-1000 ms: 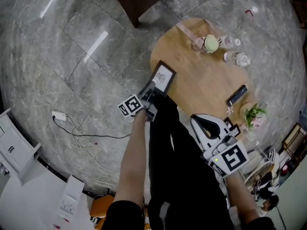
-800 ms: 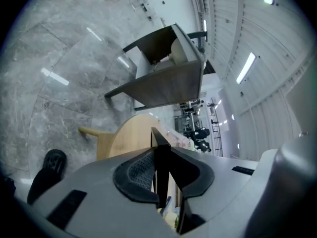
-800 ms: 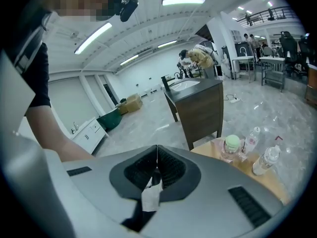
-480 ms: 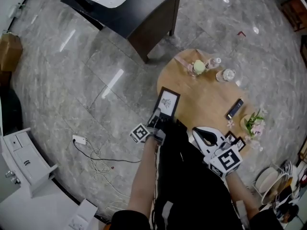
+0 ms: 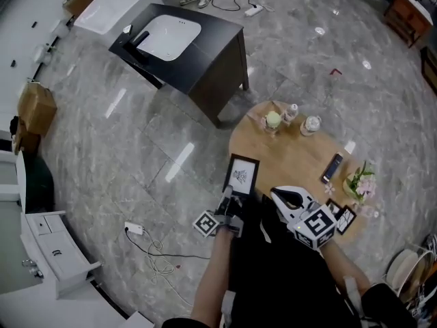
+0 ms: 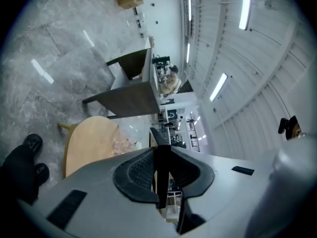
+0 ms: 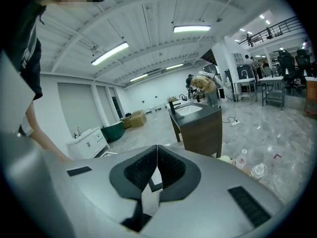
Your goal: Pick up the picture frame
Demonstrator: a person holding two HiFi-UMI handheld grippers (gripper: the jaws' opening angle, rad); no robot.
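Observation:
The picture frame, black-edged with a white print, hangs above the floor just off the left edge of the round wooden table. My left gripper is shut on the frame's near end. In the left gripper view the frame shows edge-on as a thin black strip pinched between the two dark pads of that gripper. My right gripper hovers to the right of the frame, apart from it. Its jaws are shut tip to tip with nothing between them.
On the table stand two clear bottles, a green-topped cup, a black remote and a flower pot. A dark sink cabinet stands behind it. A power strip with cable lies on the floor at the left.
Both grippers have risen, and the left one carries the frame up and away from the table's edge. The table and floor look smaller and farther below.

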